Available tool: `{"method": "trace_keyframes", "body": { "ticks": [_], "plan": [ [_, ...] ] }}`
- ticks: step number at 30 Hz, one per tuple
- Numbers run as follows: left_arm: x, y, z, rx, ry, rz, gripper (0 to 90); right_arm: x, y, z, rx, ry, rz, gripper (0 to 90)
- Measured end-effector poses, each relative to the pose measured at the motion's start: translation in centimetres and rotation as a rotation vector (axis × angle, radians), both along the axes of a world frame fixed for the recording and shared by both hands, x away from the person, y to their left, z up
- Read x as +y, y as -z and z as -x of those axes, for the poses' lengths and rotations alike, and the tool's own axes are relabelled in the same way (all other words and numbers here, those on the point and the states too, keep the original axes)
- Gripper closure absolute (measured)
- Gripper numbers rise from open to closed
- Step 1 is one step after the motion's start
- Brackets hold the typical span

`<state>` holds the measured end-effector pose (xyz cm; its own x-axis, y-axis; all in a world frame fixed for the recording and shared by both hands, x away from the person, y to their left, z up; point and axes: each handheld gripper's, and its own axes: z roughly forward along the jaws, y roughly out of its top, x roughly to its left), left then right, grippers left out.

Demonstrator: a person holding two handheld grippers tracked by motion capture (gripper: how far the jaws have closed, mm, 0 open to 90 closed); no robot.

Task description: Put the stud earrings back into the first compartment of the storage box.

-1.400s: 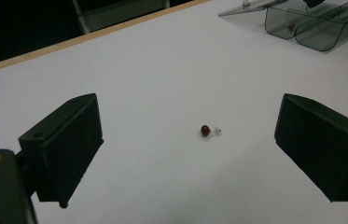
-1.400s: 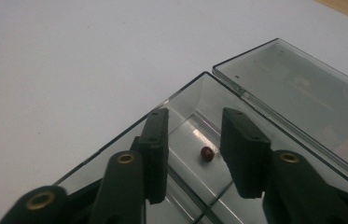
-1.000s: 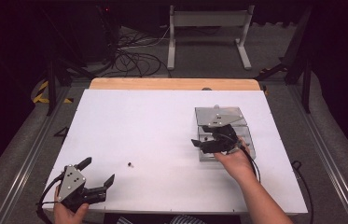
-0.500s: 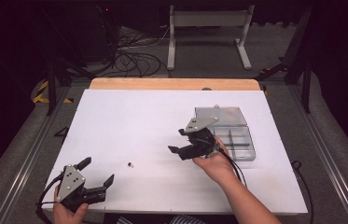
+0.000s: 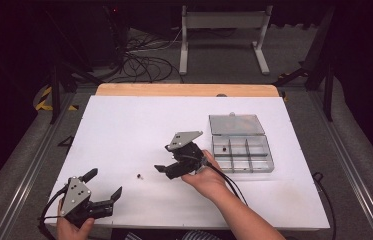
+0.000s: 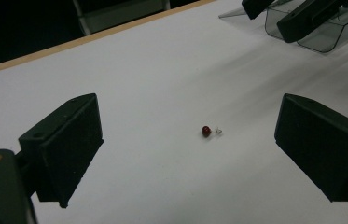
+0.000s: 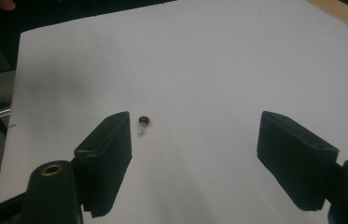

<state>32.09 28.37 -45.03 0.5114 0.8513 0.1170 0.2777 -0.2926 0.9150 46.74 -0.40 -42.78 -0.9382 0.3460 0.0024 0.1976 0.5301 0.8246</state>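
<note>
left gripper point(image 5: 105, 193) — black jaws | right gripper point(image 5: 166, 159) — grey three-cornered plate, black cable

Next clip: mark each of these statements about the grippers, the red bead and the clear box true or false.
1. The right gripper has its jaws apart and holds nothing. True.
2. The red bead lies inside the clear compartment box. False: it lies on the white table, left of the right gripper.
3. The box's lid is shut. False: it is folded open toward the far side.
4. The left gripper is open, near the table's front left corner. True.
5. The left gripper grips the red bead. False: the bead lies apart from it, ahead of its jaws.
</note>
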Motion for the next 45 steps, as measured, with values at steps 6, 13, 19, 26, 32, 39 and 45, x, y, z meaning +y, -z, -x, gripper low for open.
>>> {"method": "trace_keyframes", "body": {
  "ticks": [6,13,19,26,32,39,45],
  "plan": [
    [0.1,0.0,0.0,0.000,0.000,-0.001,8.0,1.8,0.7,0.2,0.013,-0.022,-0.002,27.0],
    [0.2,0.0,0.0,-0.001,0.002,0.001,8.0,4.1,2.0,0.3,0.032,-0.055,0.009,28.5],
    [0.2,0.0,0.0,-0.002,0.003,0.001,8.0,5.4,3.3,0.1,0.046,-0.068,0.030,30.9],
    [0.1,0.0,0.0,-0.001,0.002,-0.002,8.0,6.7,4.6,-0.1,0.073,-0.072,0.040,34.3],
    [0.1,0.0,0.0,-0.001,0.004,-0.001,8.0,7.4,5.7,-0.3,0.074,-0.075,0.045,40.6],
    [0.2,0.0,0.0,-0.001,0.005,0.000,8.0,7.9,6.4,-0.1,0.057,-0.076,0.075,60.6],
    [0.1,0.0,0.0,-0.001,0.004,0.000,8.0,8.3,6.6,0.4,0.032,-0.082,0.107,79.4]
  ]
}}
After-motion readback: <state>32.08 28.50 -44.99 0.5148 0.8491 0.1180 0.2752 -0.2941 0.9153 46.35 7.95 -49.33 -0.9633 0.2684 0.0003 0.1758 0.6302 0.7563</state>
